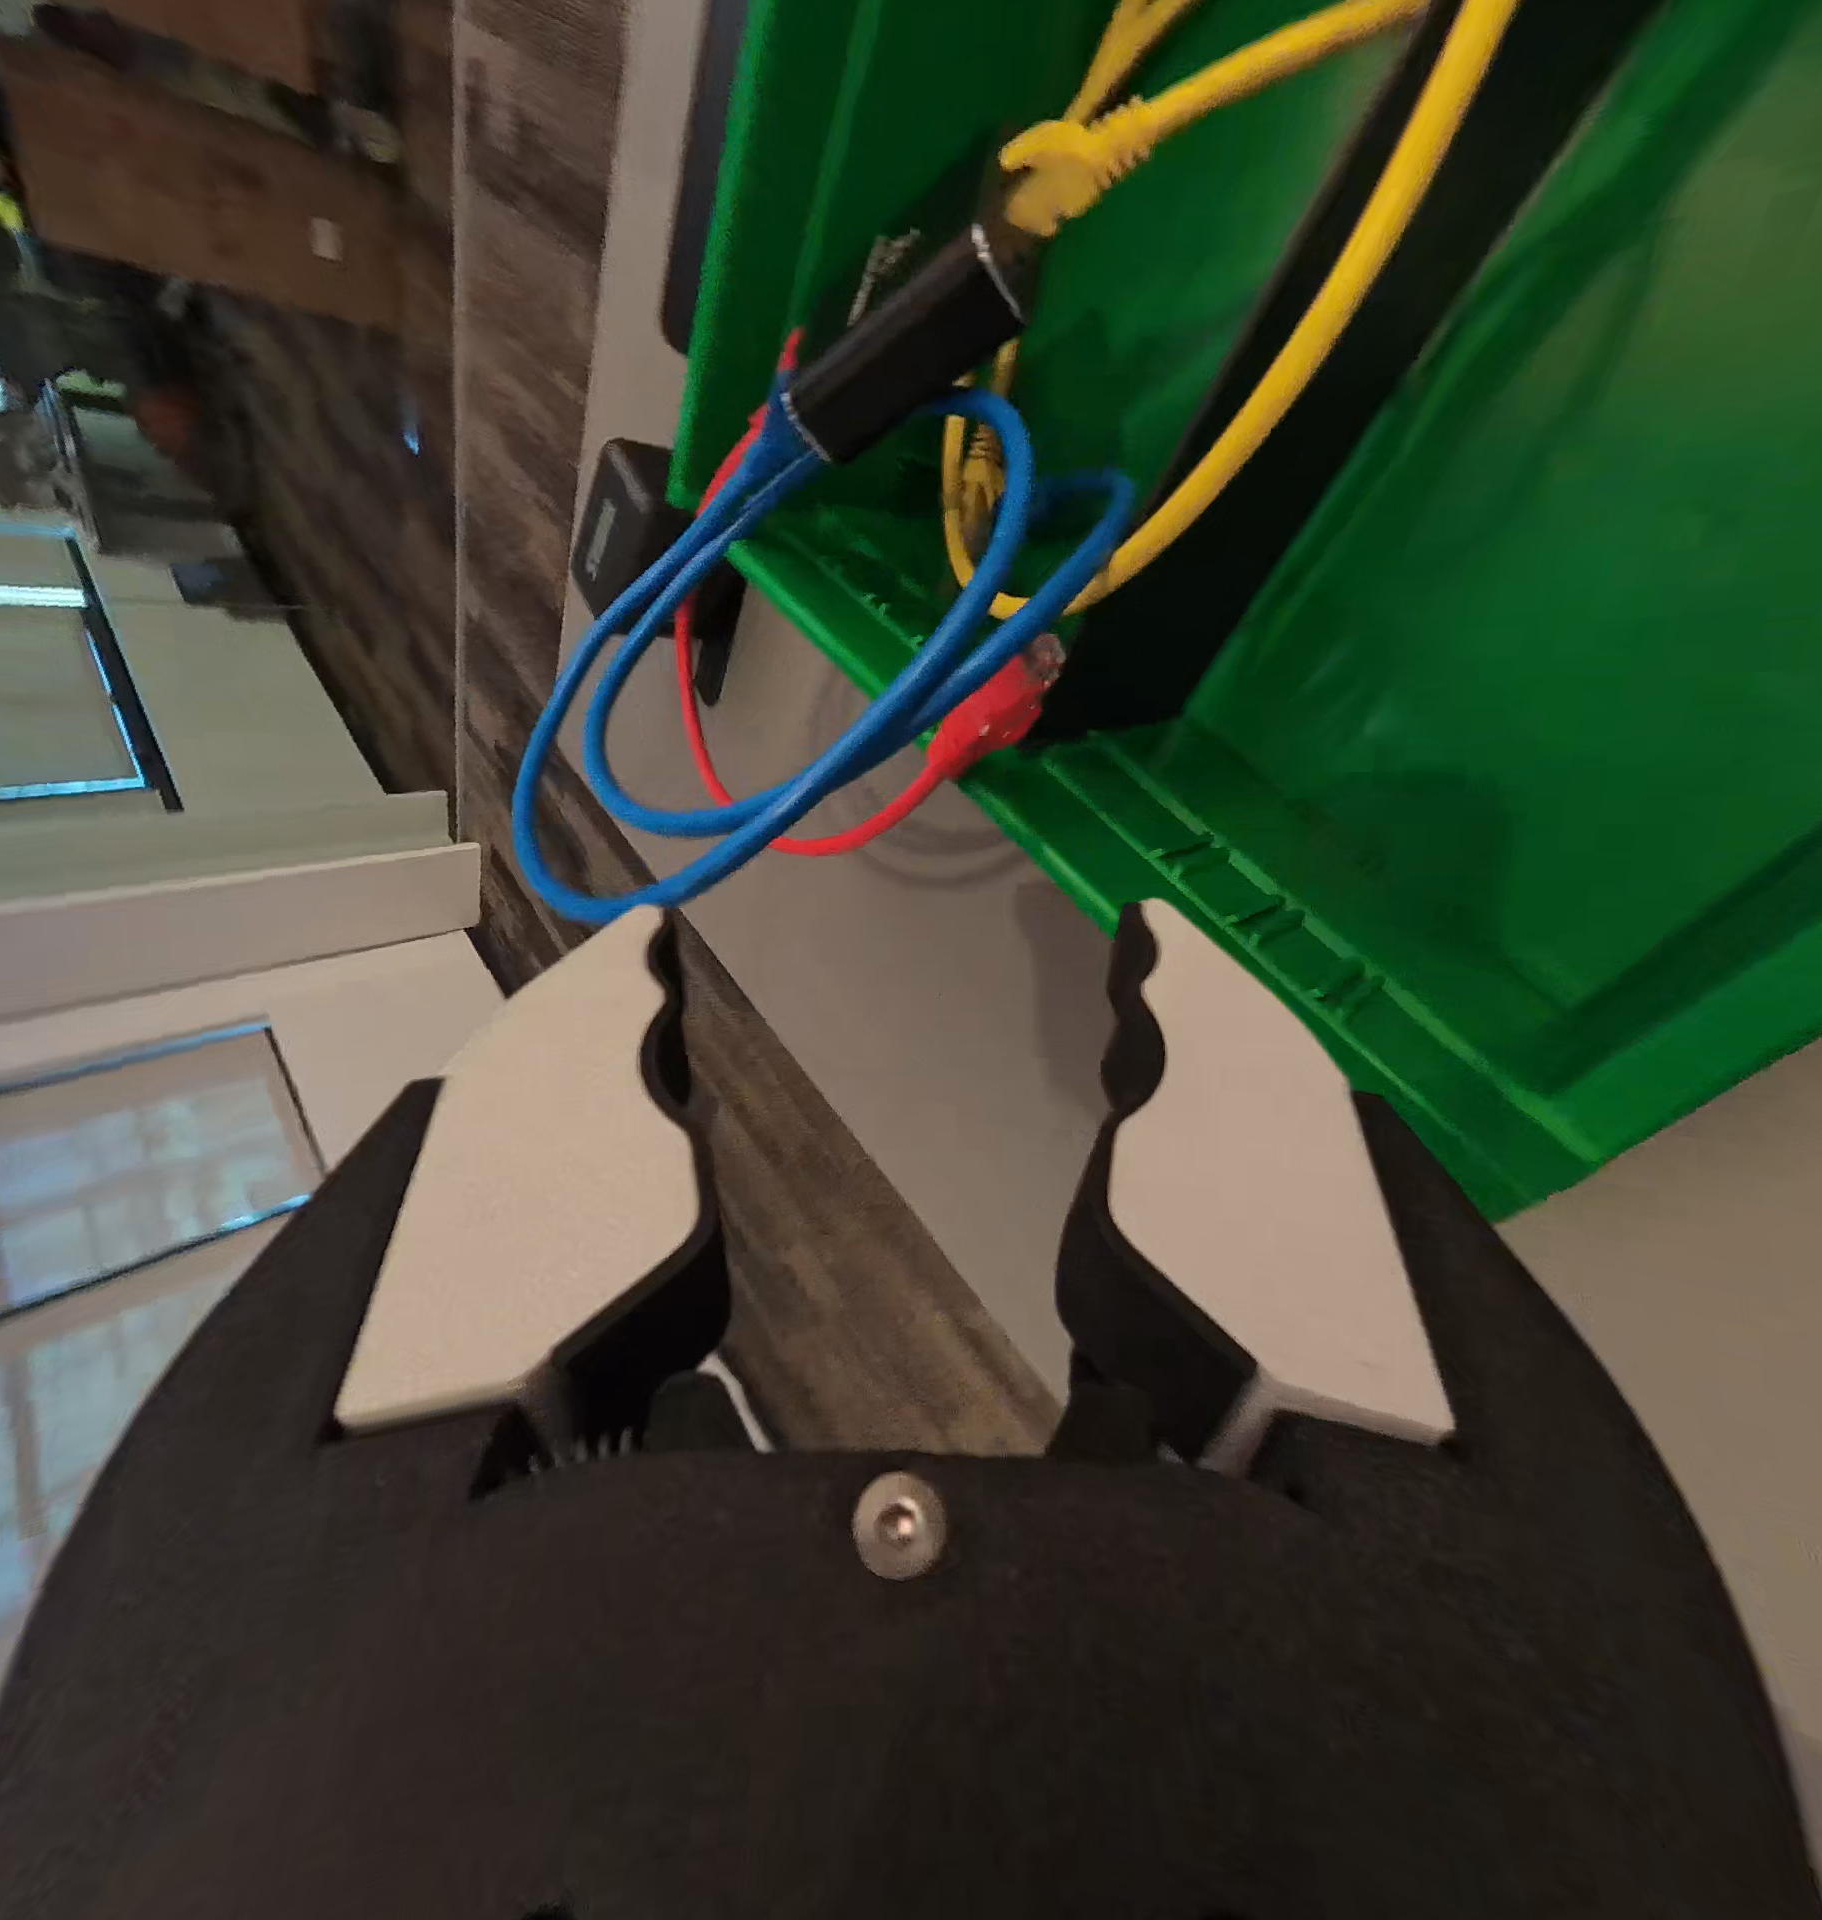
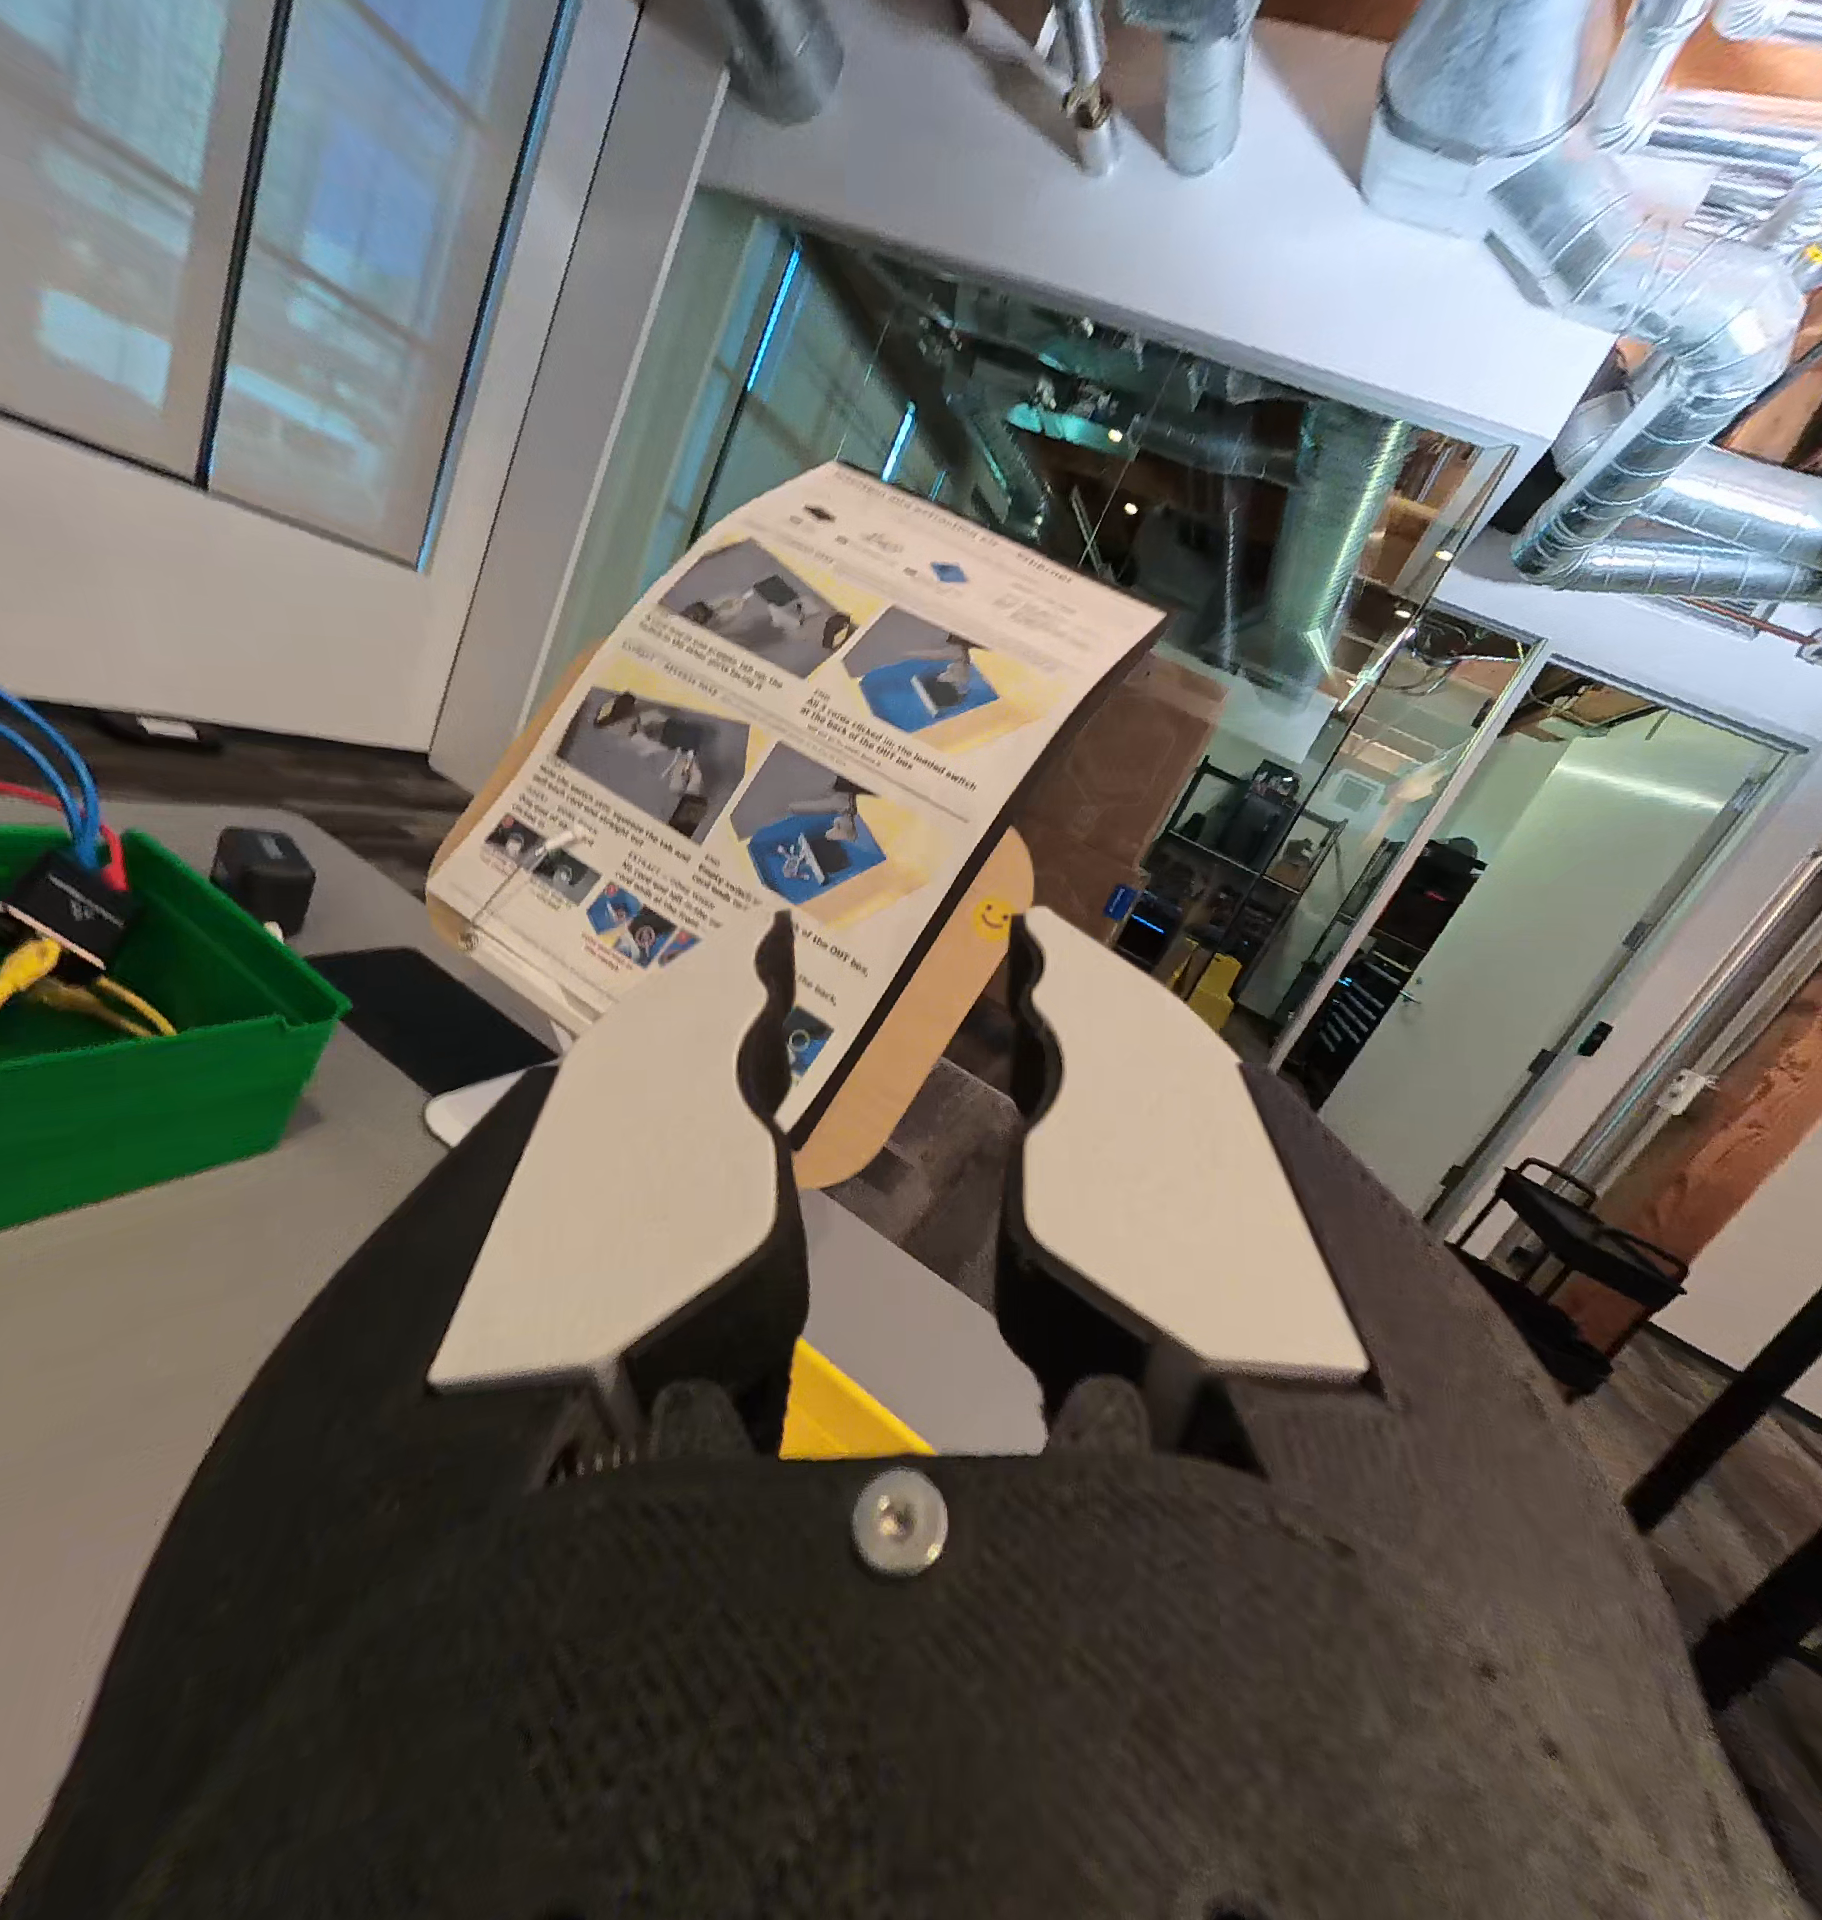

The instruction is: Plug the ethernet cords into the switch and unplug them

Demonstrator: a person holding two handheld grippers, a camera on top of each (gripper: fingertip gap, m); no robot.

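Note:
In the left wrist view a small black switch (image 1: 917, 332) lies in a green bin (image 1: 1250, 894). A yellow cord's plug (image 1: 1063, 171) sits at one end of the switch. Blue cords (image 1: 574, 727) and a red cord (image 1: 741, 790) leave its other end and loop out over the rim. A loose red plug (image 1: 995, 707) rests on the rim. My left gripper (image 1: 894, 914) is open and empty just outside the bin, with a blue loop by its left fingertip (image 1: 637, 935). My right gripper (image 2: 902, 925) is open and empty, away from the bin (image 2: 159, 1081) and switch (image 2: 65, 904).
An instruction sheet on a stand (image 2: 782, 727) is straight ahead of the right gripper. A small black box (image 2: 263, 873) and a black mat (image 2: 419, 997) lie on the grey table (image 2: 159, 1351) beside the bin. A yellow object (image 2: 834, 1403) shows below the right fingers. Across from one pair of fingers to the other is roughly 55 centimeters. To reach the loose red plug (image 1: 995, 707) in a straight line is about 6 centimeters for my left fingers, about 50 centimeters for my right.

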